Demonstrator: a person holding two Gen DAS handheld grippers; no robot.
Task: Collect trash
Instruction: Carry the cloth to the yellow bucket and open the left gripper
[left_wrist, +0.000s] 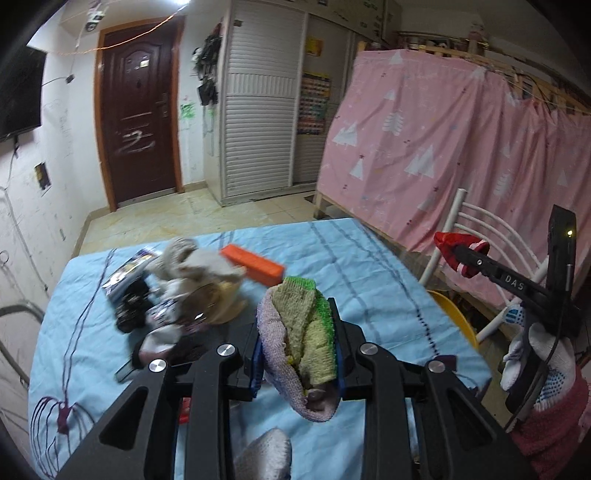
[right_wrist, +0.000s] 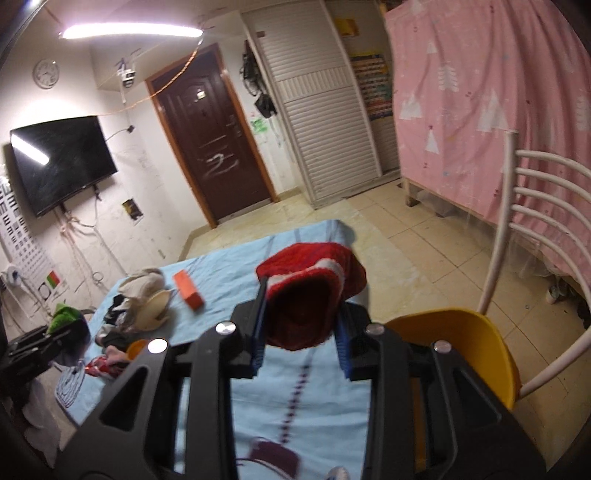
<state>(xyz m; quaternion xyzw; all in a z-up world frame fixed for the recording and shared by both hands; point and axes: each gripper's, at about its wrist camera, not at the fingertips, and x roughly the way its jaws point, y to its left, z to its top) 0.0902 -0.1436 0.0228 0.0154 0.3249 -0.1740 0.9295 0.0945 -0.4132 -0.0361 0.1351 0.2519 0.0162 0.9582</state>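
Left hand-held gripper (left_wrist: 297, 345) clamps yellow-green-lilac knit sock (left_wrist: 301, 343). Right hand-held gripper (right_wrist: 301, 332) clamps red fuzzy white-striped sock (right_wrist: 310, 295). Cream bowl (right_wrist: 153, 308) at 10 o'clock on blue-clothed bench (right_wrist: 221, 280), contents unclear.

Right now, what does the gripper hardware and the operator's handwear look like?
Both grippers, left gripper and right gripper, are matte black linkage frames with silver pivot bolts and blue finger pads. Seen from the left wrist view, the right unit carries white "DAS" lettering, a small lit indicator and a thin black cable. The right hand wears a white blue-dotted glove and a pink fuzzy sleeve.
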